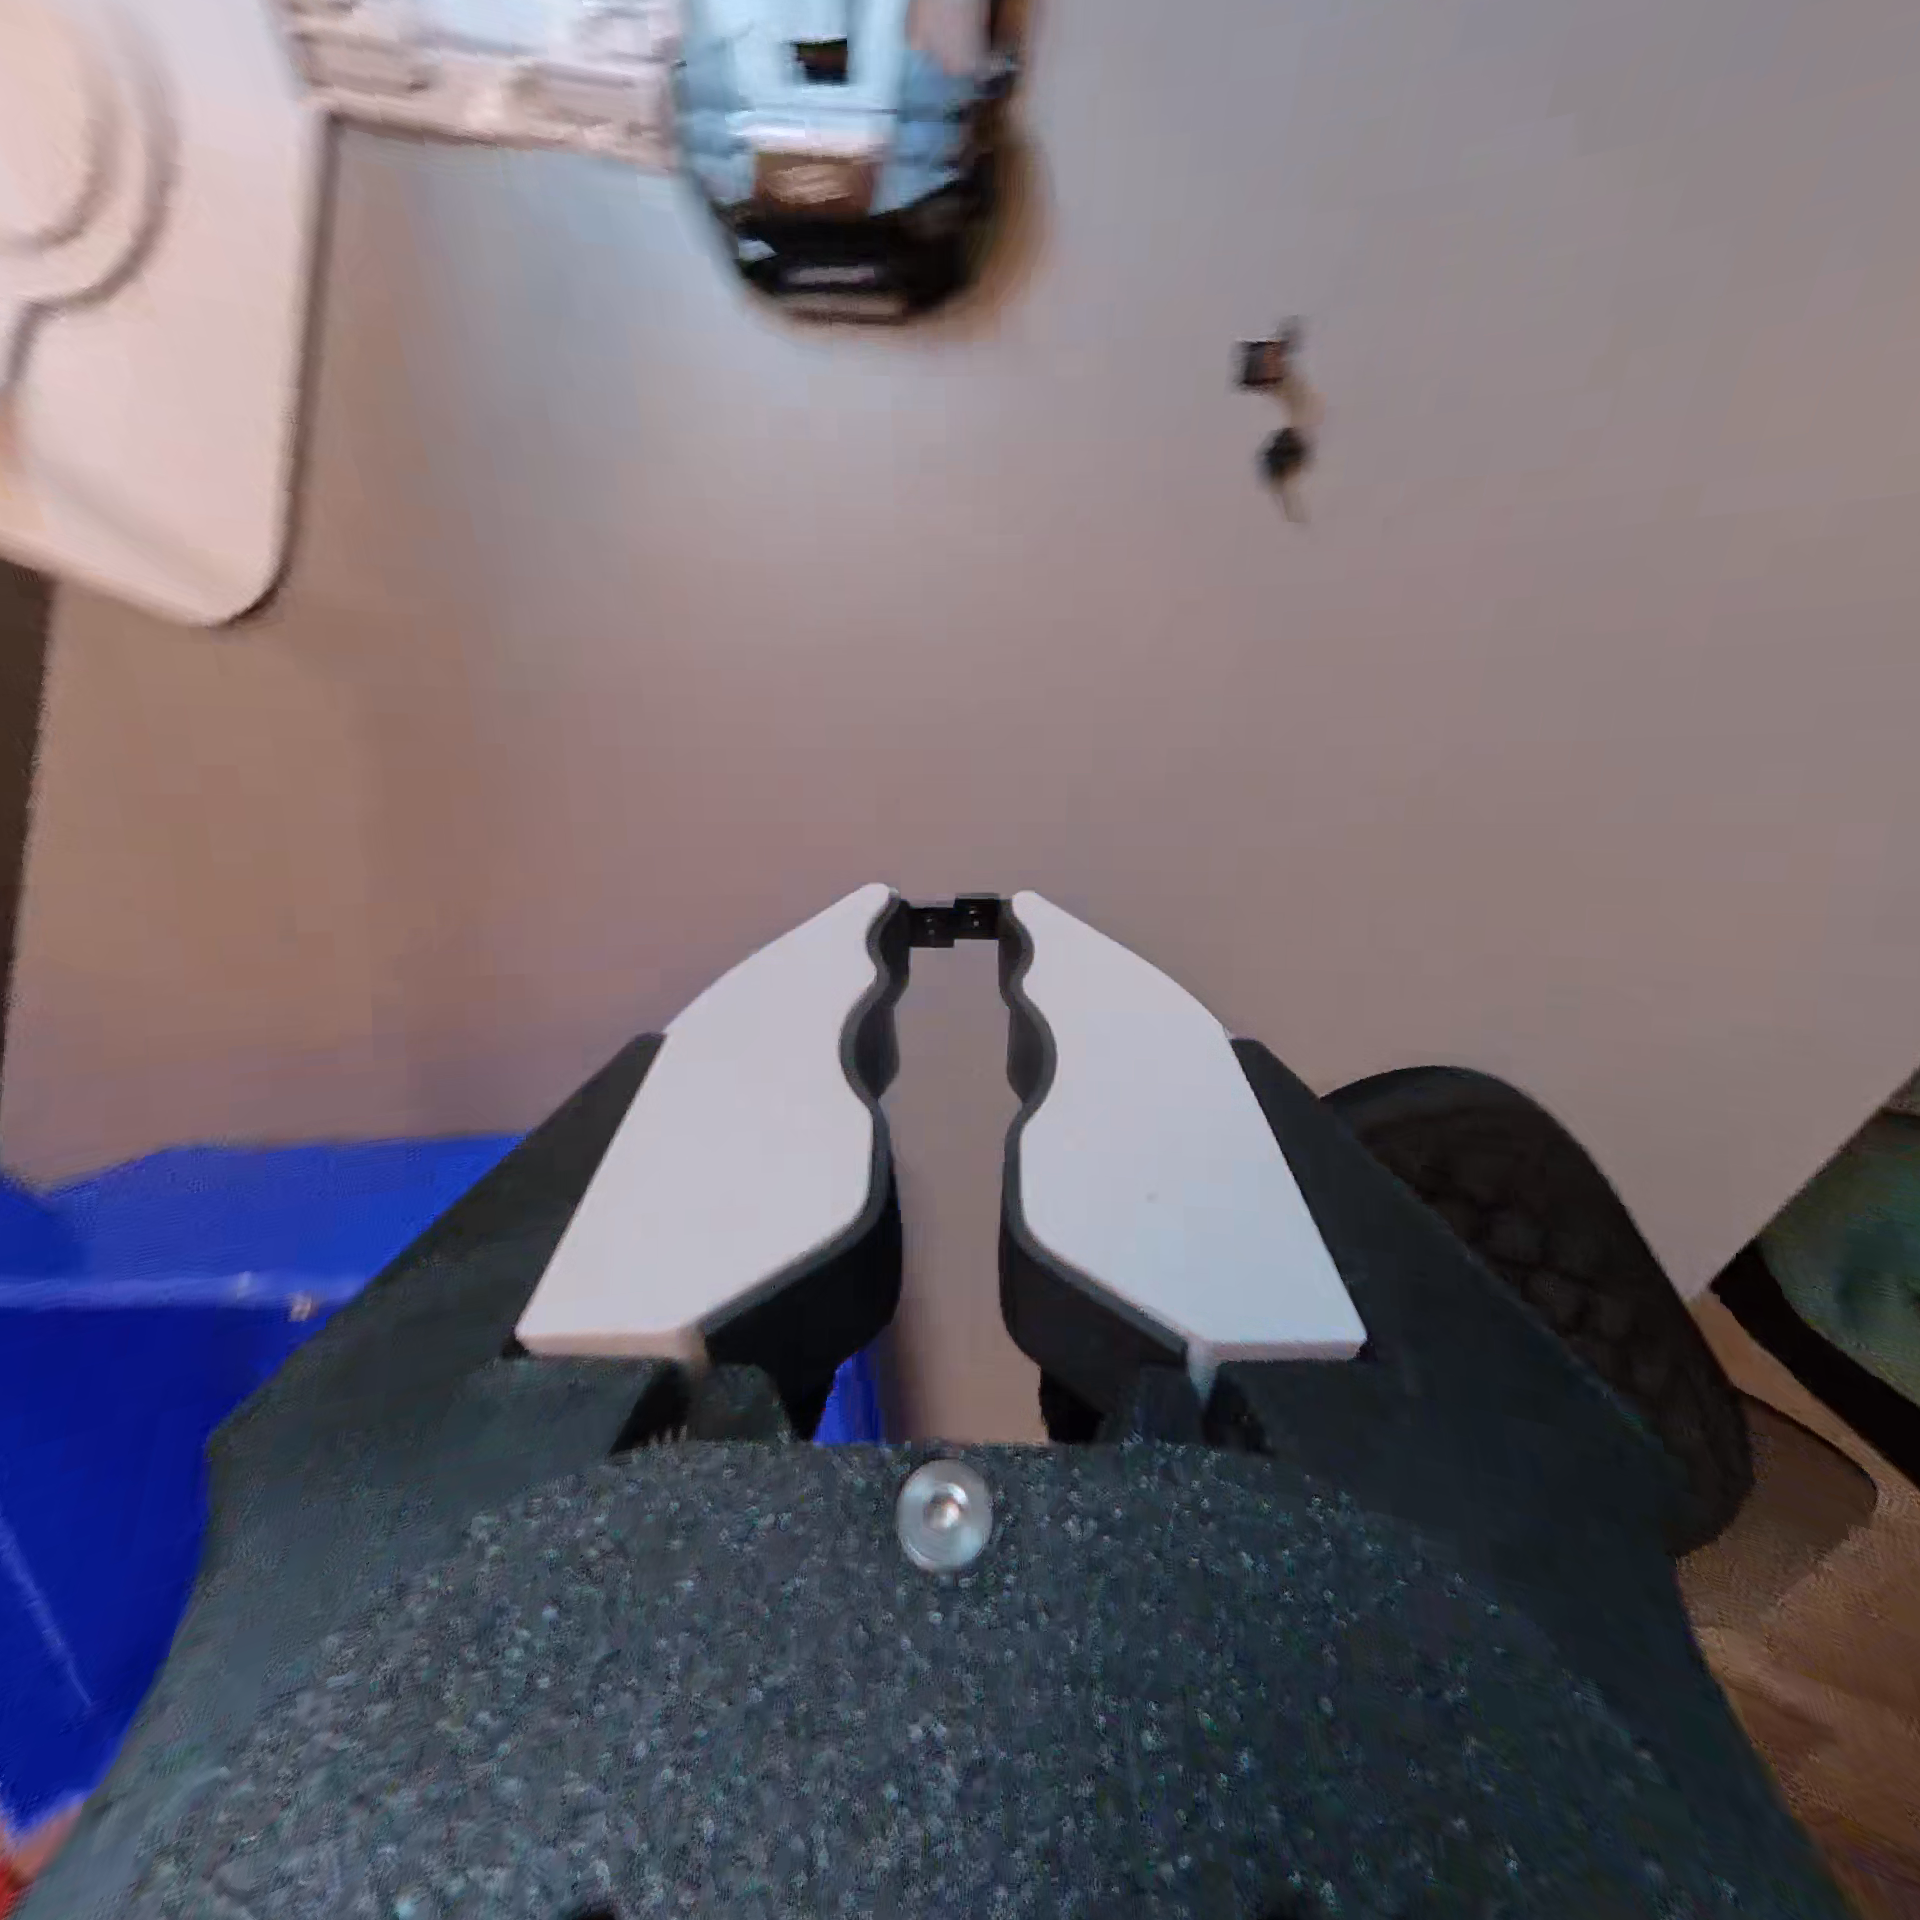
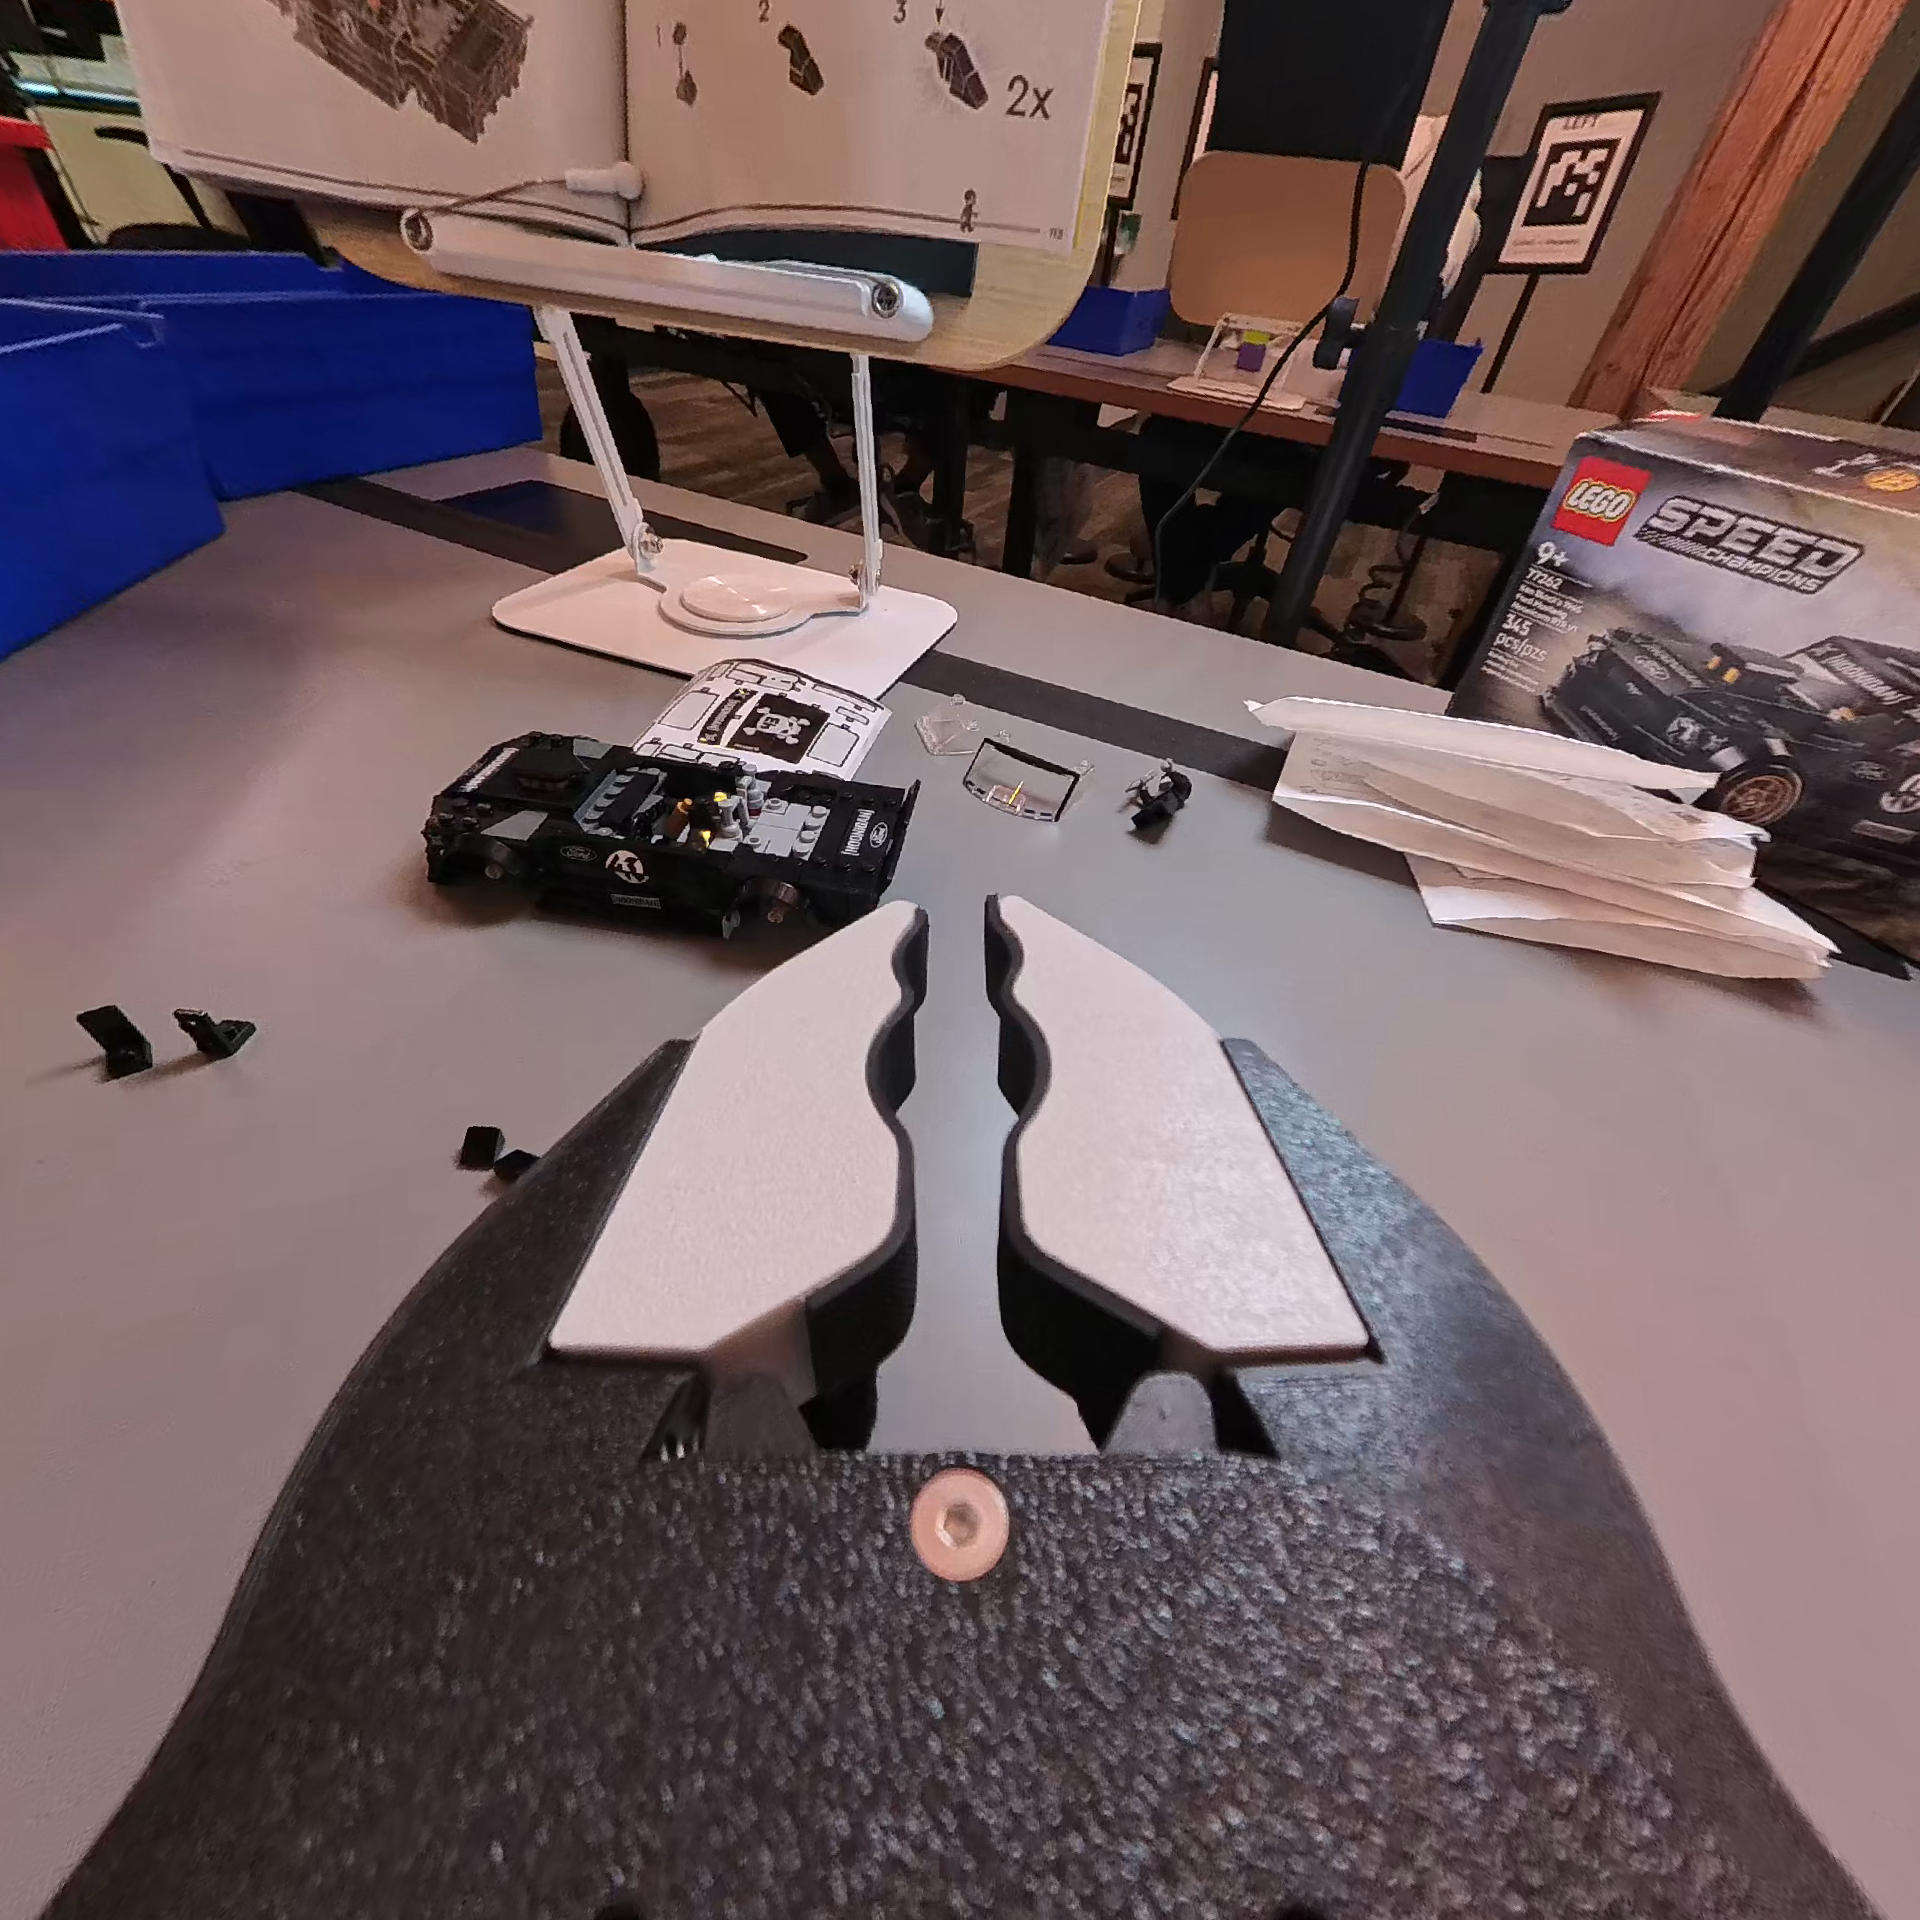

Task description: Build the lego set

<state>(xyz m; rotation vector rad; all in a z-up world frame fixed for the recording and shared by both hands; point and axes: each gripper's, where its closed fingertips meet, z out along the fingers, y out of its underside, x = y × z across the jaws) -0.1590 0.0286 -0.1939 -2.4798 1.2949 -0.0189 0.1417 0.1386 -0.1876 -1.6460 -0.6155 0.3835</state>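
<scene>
While the left gripper [image 1: 951, 914] pinches a small black brick [image 1: 954, 922] at its white fingertips, above bare grey table [image 1: 1039, 623], the right gripper [image 2: 956, 914] hangs with nothing in it, tips a narrow gap apart. Both have grainy black bodies and smooth white finger plates with wavy inner edges.

Right view, near to far:
- Tiny black pieces [image 2: 166, 1037] loose toward the table's left edge, two more [image 2: 494, 1151] just beside the gripper body.
- Car [image 2: 665, 831] mid-table: black, long, studded, roof off, grey plates inside.
- Sticker sheet [image 2: 764, 727] just behind the car.
- Clear curved windscreen [image 2: 1029, 781] right of the car, a clear piece [image 2: 951, 717] behind it, a small dark cluster [image 2: 1153, 795] further right.
- Crumpled white paper bags [image 2: 1538, 831] toward the right edge, partly against the box [image 2: 1714, 603].
- White stand [image 2: 727, 613] at the far edge, holding an open manual [image 2: 623, 104].
- Blue bins [image 2: 208, 395] far left.

Left view is blurred: car [image 1: 831, 156] at top, stand base [image 1: 135, 312] upper left.
</scene>
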